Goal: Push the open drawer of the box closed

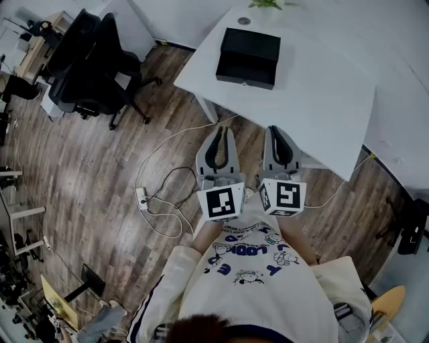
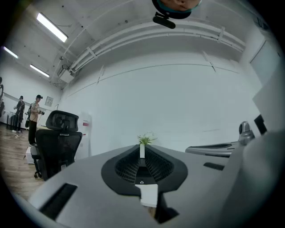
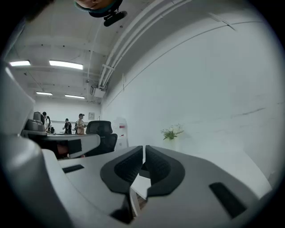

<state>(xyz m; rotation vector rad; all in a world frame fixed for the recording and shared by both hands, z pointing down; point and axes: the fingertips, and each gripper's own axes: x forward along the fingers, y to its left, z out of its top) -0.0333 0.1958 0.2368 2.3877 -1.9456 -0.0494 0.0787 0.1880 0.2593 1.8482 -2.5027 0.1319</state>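
Note:
In the head view a black box [image 1: 248, 57] lies on the white table [image 1: 322, 94], its drawer front with a small knob [image 1: 245, 83] facing me. Both grippers hover over the wood floor, short of the table's near edge and well away from the box. My left gripper [image 1: 220, 130] has its jaws together with nothing between them, and its own view shows the same [image 2: 141, 151]. My right gripper [image 1: 275, 131] is likewise shut and empty [image 3: 144, 153]. The box does not show in either gripper view.
A black office chair [image 1: 90, 67] stands at the left. A power strip [image 1: 142, 197] with white and black cables lies on the floor near my feet. A small plant [image 1: 267, 4] stands at the table's far edge. People stand far off in the room [image 2: 34, 111].

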